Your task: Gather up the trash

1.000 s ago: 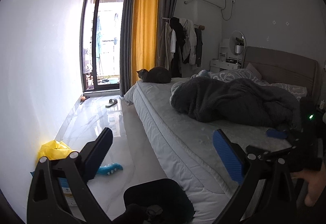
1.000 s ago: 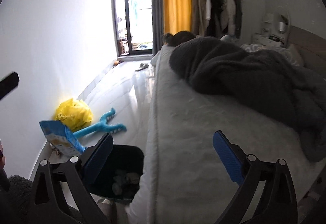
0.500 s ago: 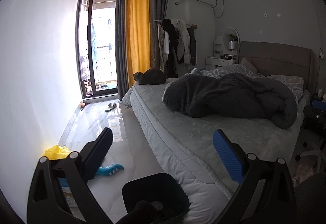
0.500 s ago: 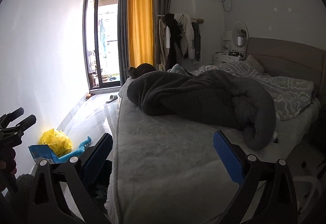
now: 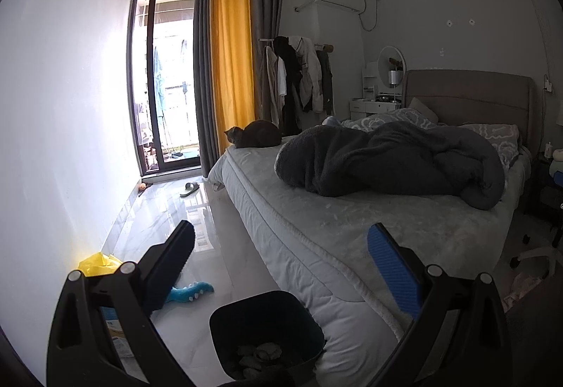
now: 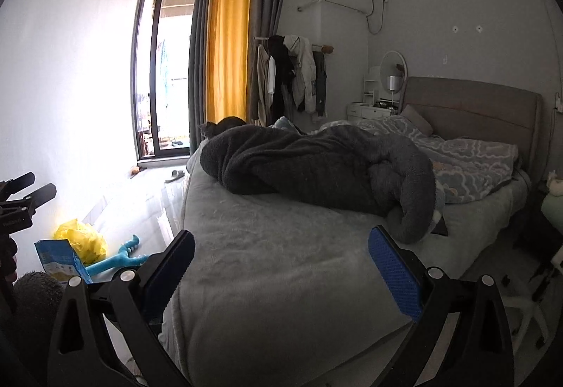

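A black trash bin (image 5: pixel 267 334) with crumpled trash inside stands on the floor by the bed's foot corner. My left gripper (image 5: pixel 281 267) is open and empty, held above and behind the bin. My right gripper (image 6: pixel 281 267) is open and empty over the bed's near end. A yellow plastic bag (image 6: pixel 82 239) and a blue packet (image 6: pixel 61 260) lie on the floor by the left wall; the bag also shows in the left wrist view (image 5: pixel 98 262). The left gripper shows at the right wrist view's left edge (image 6: pixel 26 197).
The bed (image 5: pixel 352 225) carries a dark grey blanket (image 5: pixel 387 161) and a cat (image 5: pixel 255 135). A blue toy (image 5: pixel 190 292) lies on the glossy floor. A slipper (image 5: pixel 190 189) sits near the balcony door. A clothes rack (image 5: pixel 299 77) stands behind; a white chair base (image 5: pixel 531 258) is right.
Both grippers have lifted and tilted up, so more of the room and ceiling shows. The right gripper has swung right, away from the bin and over the bed. Both stayed open.
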A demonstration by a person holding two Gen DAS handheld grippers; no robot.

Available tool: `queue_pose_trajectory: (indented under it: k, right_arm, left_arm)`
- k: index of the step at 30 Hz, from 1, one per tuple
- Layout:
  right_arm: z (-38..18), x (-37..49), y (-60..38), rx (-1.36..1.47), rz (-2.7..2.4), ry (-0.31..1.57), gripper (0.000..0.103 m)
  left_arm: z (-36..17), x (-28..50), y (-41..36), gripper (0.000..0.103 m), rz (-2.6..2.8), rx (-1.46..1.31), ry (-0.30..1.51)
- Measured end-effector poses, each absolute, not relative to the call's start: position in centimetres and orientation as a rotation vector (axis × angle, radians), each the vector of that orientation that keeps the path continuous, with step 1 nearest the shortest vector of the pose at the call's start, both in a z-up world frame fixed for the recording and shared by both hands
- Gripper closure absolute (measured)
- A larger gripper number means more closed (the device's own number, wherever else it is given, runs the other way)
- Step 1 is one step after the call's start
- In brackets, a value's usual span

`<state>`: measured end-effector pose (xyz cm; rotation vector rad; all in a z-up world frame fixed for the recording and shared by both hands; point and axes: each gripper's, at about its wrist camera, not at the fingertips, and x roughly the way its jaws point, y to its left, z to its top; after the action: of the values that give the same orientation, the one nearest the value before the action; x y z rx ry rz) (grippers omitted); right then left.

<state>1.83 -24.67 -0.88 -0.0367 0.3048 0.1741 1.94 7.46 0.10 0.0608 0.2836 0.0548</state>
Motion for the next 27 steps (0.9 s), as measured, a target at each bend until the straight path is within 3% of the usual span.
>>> queue_pose_trajectory:
  k: [27]
  right_arm:
    - [-0.6, 1.3, -24.1, -0.022, 0.224, 0.300, 0.003]
  left_arm:
    - [-0.5, 2.0, 7.5, 0.003, 0.069, 0.041, 0.282]
